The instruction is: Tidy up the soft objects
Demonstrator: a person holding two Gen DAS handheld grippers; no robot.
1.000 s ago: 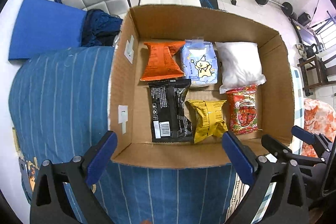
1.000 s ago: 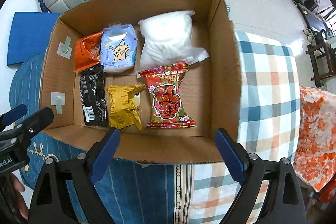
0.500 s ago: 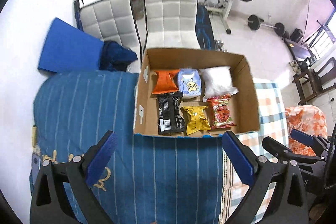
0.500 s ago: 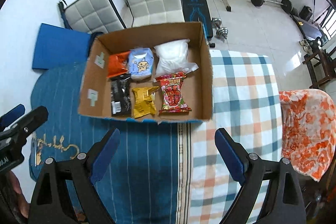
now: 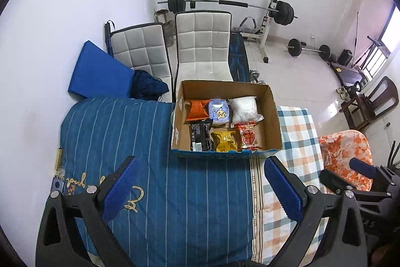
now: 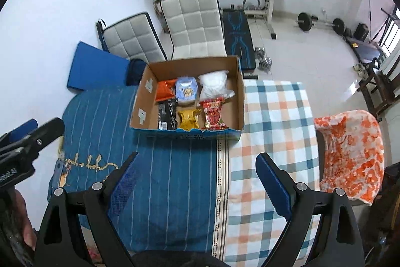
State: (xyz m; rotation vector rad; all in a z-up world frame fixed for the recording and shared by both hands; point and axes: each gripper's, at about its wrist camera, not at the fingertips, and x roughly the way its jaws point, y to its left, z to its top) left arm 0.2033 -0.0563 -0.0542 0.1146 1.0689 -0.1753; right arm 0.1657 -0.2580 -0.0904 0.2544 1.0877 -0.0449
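Note:
A cardboard box [image 5: 273, 116] sits on the bed, also in the right wrist view [image 6: 238, 96]. In it lie several soft packs in two rows: an orange pack [image 5: 197, 110], a light blue pack [image 5: 219, 111], a white pouch [image 5: 243, 108], a black pack [image 5: 200, 137], a yellow pack [image 5: 224, 140] and a red pack [image 5: 247, 137]. My left gripper [image 5: 202, 189] is open and empty, well back from the box. My right gripper [image 6: 198, 182] is open and empty, also well back.
The bed has a blue striped cover [image 5: 112, 137] on the left and a checked cloth [image 6: 272, 129] on the right. Two white padded chairs [image 5: 202, 49] stand beyond the box. An orange-patterned chair [image 6: 350, 152] is at right. A weight bench [image 6: 237, 29] stands behind.
Both grippers have pulled far back and up from the box, which now looks small. Both stay open and empty. The packs in the box have not moved.

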